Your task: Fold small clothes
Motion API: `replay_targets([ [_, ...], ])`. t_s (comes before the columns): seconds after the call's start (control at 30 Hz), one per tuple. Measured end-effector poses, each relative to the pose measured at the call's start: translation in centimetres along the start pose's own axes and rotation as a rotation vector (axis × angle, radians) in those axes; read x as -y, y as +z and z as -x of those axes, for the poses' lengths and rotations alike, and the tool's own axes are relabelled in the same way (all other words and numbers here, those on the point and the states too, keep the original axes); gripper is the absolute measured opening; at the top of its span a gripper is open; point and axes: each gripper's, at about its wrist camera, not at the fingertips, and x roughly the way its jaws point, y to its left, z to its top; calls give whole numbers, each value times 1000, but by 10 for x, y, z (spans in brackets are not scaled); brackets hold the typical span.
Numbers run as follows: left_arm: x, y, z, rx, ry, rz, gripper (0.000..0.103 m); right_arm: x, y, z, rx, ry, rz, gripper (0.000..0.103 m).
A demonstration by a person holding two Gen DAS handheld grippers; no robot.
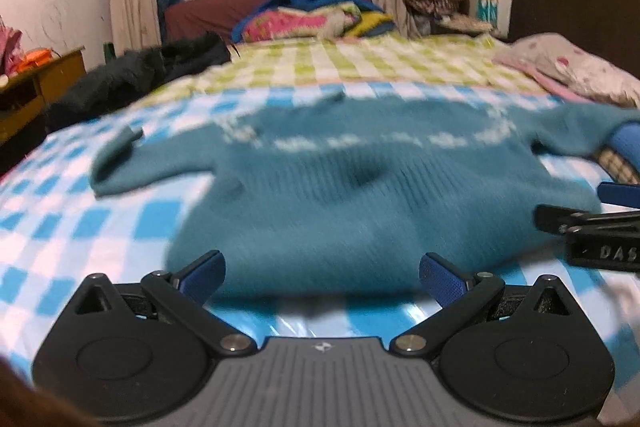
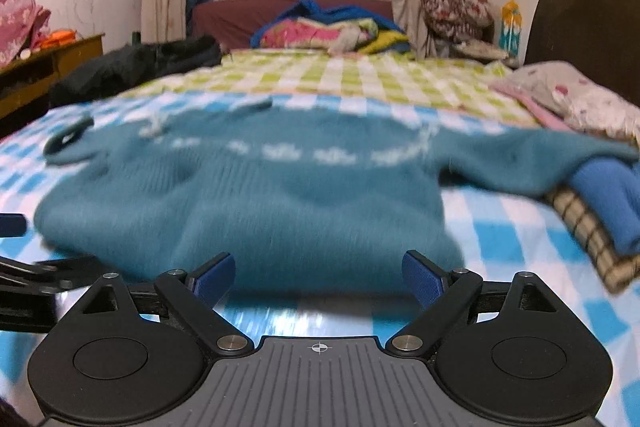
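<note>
A small teal knit sweater [image 1: 340,187] with a pale pattern across the chest lies spread flat on the blue-and-white checked sheet [image 1: 80,219], sleeves out to both sides. It also shows in the right wrist view [image 2: 256,195]. My left gripper [image 1: 322,277] is open and empty, just before the sweater's near hem on the left part. My right gripper [image 2: 318,275] is open and empty at the hem further right; it also shows at the right edge of the left wrist view [image 1: 592,231]. Both views are blurred.
Folded clothes, a blue piece [image 2: 608,199] on a plaid piece [image 2: 588,231], lie under the sweater's right sleeve. A black jacket [image 2: 132,67] lies at the bed's left edge, a floral pillow [image 2: 576,95] at the right, piled bedding [image 2: 332,31] at the far end.
</note>
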Motion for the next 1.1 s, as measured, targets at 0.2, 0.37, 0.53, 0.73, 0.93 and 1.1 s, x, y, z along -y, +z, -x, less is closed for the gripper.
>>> replay_targets([
  [0.2,-35,24,-26,45,43,10,103,10,28,-26,17,-27,14,91],
  [0.37,-61,30,-63,22,37,21,103,3,43,-57,-20,33,24,91],
  [0.53,-76,38,-96,-8,-33,13,103,-17,66,-104,-56,91,58,91],
  [0.73,-92,43,-120,-81,-213,41,103,-35,94,-156,-131,263,65,91],
  [0.93,-96,26,-98,-135,-396,12,103,-44,84,-164,-345,543,62,87],
  [1.1,-92,1,-47,-175,-500,-33,103,-62,52,-103,-469,674,266,87],
])
